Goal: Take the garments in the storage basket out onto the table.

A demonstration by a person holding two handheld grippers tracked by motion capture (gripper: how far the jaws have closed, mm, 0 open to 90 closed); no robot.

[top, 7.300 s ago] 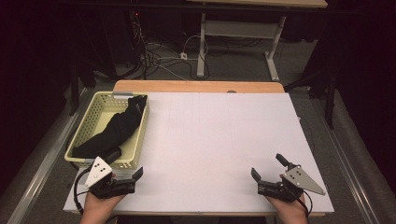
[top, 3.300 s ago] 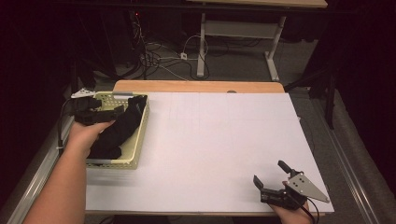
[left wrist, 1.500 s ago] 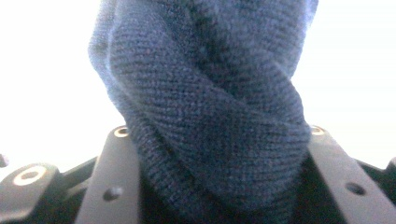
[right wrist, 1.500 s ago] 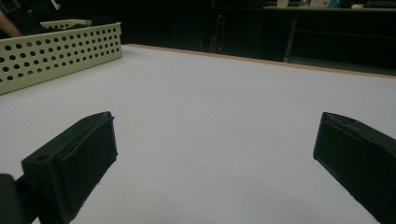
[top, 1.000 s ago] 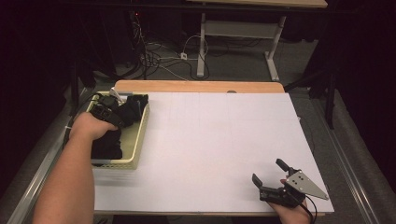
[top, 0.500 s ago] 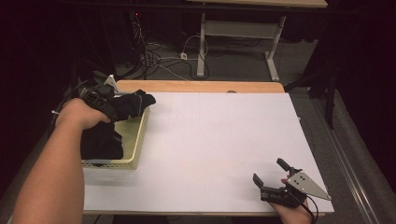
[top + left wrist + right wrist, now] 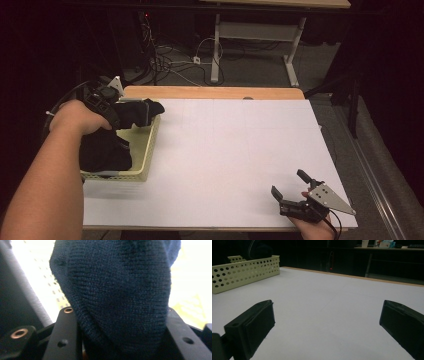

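Note:
A dark knitted garment (image 7: 104, 150) hangs from my left gripper (image 7: 131, 113) down into a pale yellow perforated basket (image 7: 148, 150) at the table's left edge. The left gripper is shut on the upper part of the garment and is held above the basket's far end. In the left gripper view the knit cloth (image 7: 120, 297) bulges between the two black jaws of the left gripper (image 7: 119, 313). My right gripper (image 7: 287, 182) rests at the front right of the white table, open with nothing between its jaws. In the right gripper view the right gripper (image 7: 327, 315) looks across the table at the basket (image 7: 244, 272).
The white table top (image 7: 230, 150) is bare between the basket and the right gripper. A wooden strip (image 7: 210, 93) runs along its far edge. Cables and a desk frame (image 7: 250, 40) lie on the dark floor beyond.
My left gripper went from the table's front edge to the basket, closed on the dark garment and has lifted it up and to the left. The right gripper has kept still.

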